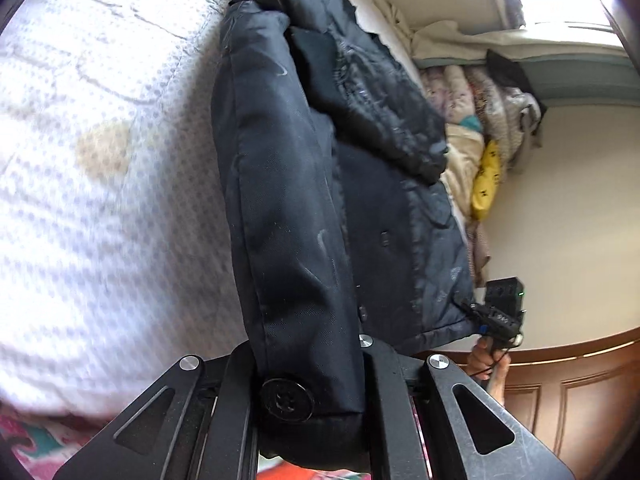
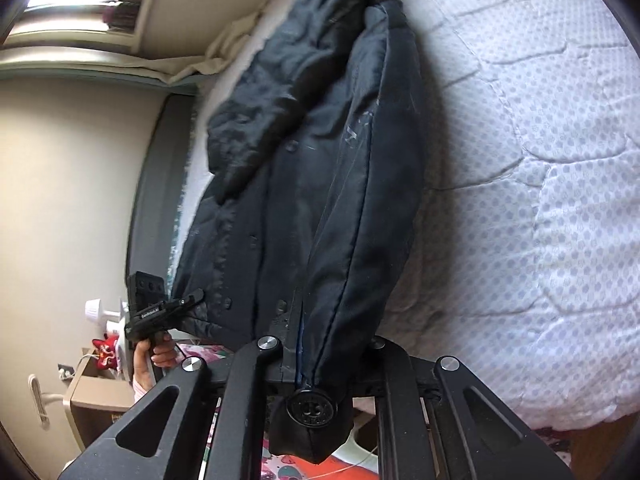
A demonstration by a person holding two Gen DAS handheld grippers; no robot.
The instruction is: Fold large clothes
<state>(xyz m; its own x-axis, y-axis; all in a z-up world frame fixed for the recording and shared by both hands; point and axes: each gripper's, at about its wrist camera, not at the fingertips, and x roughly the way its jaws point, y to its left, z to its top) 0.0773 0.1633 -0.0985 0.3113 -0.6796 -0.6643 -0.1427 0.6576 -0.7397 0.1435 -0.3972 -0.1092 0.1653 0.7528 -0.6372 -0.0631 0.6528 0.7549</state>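
Note:
A dark navy coat [image 1: 320, 168] lies lengthwise on a white quilted mattress [image 1: 100, 160]. My left gripper [image 1: 308, 396] is shut on a sleeve cuff with a large black button [image 1: 286, 400]. My right gripper [image 2: 316, 400] is shut on the other sleeve cuff, which also carries a black button [image 2: 310, 410]. The coat [image 2: 304, 168] runs away from both grippers, with its collar end far off. Each gripper shows in the other's view: the right one [image 1: 500, 312] at the coat's hem corner, the left one [image 2: 160, 308] likewise.
The mattress [image 2: 520, 160] spreads beside the coat. A heap of bedding and a yellow cloth [image 1: 486, 180] lie past the coat by a cream wall. A cardboard box [image 2: 100, 392], a door handle and wooden panelling [image 1: 560, 392] stand at the room's edge.

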